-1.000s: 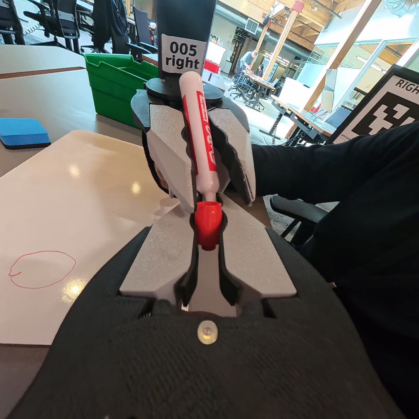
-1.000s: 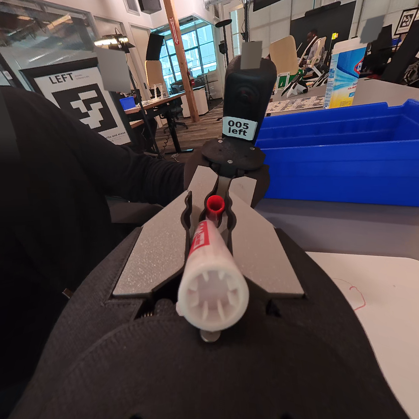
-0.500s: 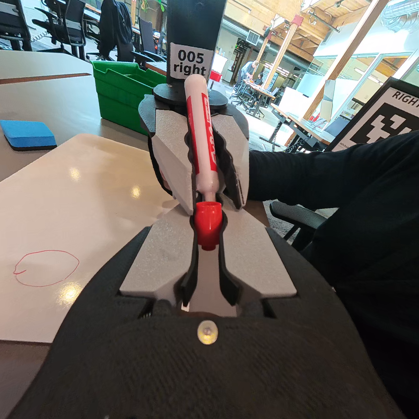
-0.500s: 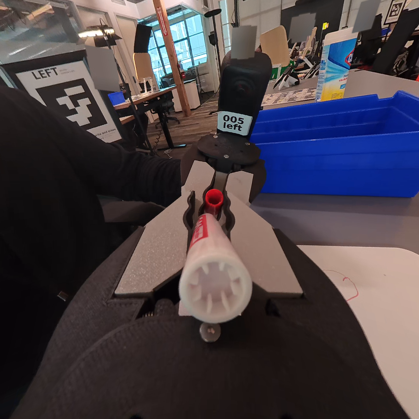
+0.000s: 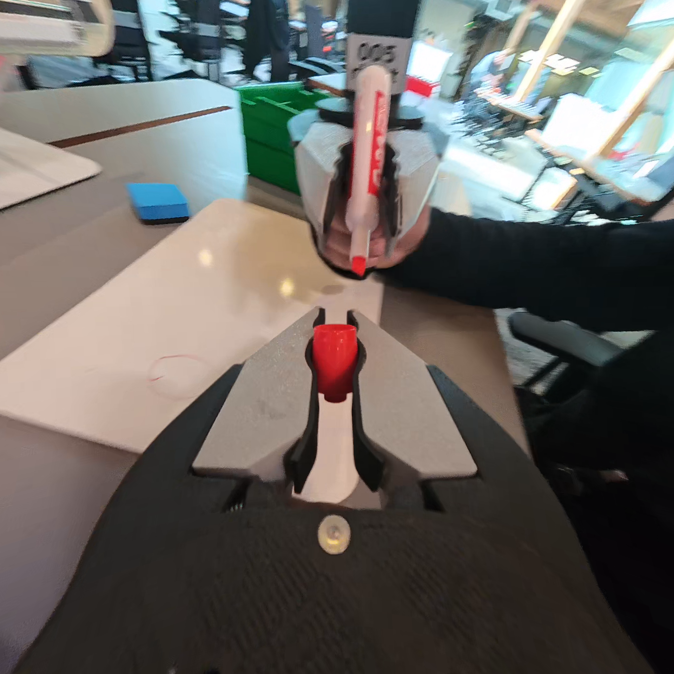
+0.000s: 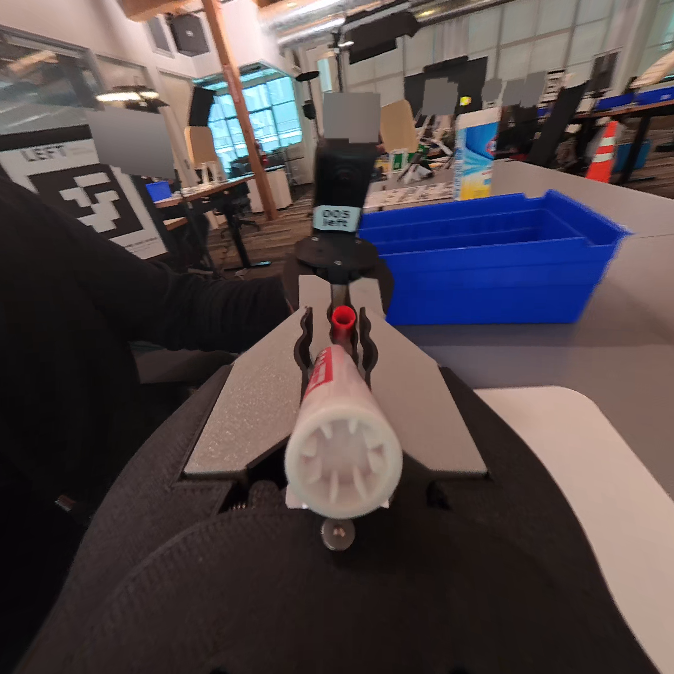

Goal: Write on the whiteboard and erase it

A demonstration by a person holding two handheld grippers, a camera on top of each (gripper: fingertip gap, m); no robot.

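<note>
The left gripper [image 5: 334, 321], with grey plastic fingers on a black body, is clamped narrow around a small red plastic marker cap [image 5: 334, 359], which points its open mouth forward. Facing it and a little apart, the right gripper [image 5: 359, 237] pinches a white-barrelled dry-erase marker with a red label [image 5: 366, 160]; its bare red tip [image 5: 358, 264] hangs in the air between the two tools, touching neither the cap nor the board. From the right wrist view the marker's hollow white butt end [image 6: 343, 470] fills the foreground and the cap [image 6: 343, 321] shows just past the fingers. Below them a flat white whiteboard with rounded corners [image 5: 120, 328] lies on the grey-brown table [image 5: 54, 226]. A thin red circle [image 5: 175, 370] is drawn on the board, just left of the left gripper. A blue felt eraser with a dark base [image 5: 157, 202] sits on the table beside the board's far edge. Behind it stands a green plastic bin [image 5: 270, 138]; the blur hides what is inside. On the other side a long blue plastic bin [image 6: 485, 266] rests on a grey surface; the little of its inside that shows has nothing in it. A white and blue canister [image 6: 474, 160] stands beyond it.
</note>
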